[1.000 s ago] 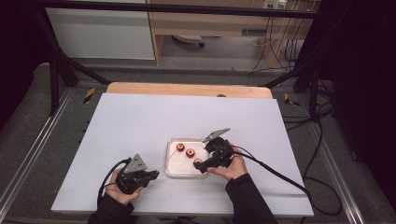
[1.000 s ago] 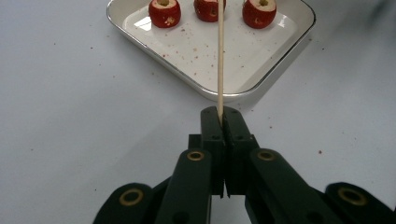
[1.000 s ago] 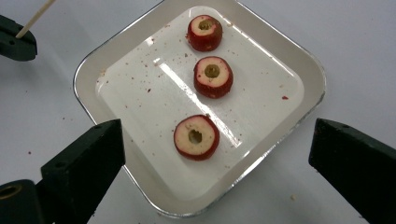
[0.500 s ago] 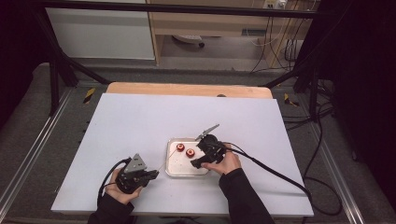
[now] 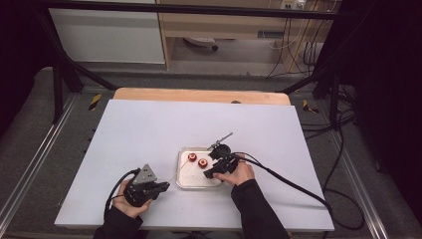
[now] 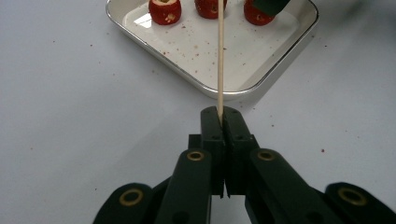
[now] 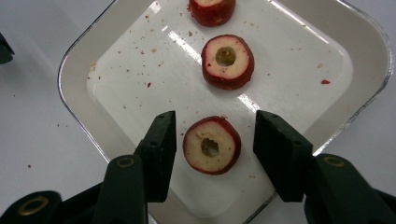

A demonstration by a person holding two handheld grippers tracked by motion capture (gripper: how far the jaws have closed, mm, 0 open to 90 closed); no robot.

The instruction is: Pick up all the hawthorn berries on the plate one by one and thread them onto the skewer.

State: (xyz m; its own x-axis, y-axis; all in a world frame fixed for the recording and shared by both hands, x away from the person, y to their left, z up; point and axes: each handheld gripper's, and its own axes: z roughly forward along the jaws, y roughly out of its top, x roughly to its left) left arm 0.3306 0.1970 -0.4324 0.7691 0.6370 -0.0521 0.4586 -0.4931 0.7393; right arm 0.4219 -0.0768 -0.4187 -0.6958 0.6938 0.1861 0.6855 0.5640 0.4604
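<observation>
Landmark: metal tray [image 5: 186, 180] on white table [image 5: 149, 129].

Left gripper [image 6: 222, 116] just off tray's near-left corner, jaws pressed together on thin wooden skewer [image 6: 220, 56]; skewer reaches over tray rim toward fruit.

Three cored red fruit pieces in tray. Nearest piece [image 7: 211, 145] at tray's near-right side, between jaws of right gripper [image 7: 212, 140]; jaws have just been closing, small gaps both sides, not touching. Middle piece [image 7: 227, 61] toward tray centre, third [image 7: 212, 9] beyond it.
</observation>
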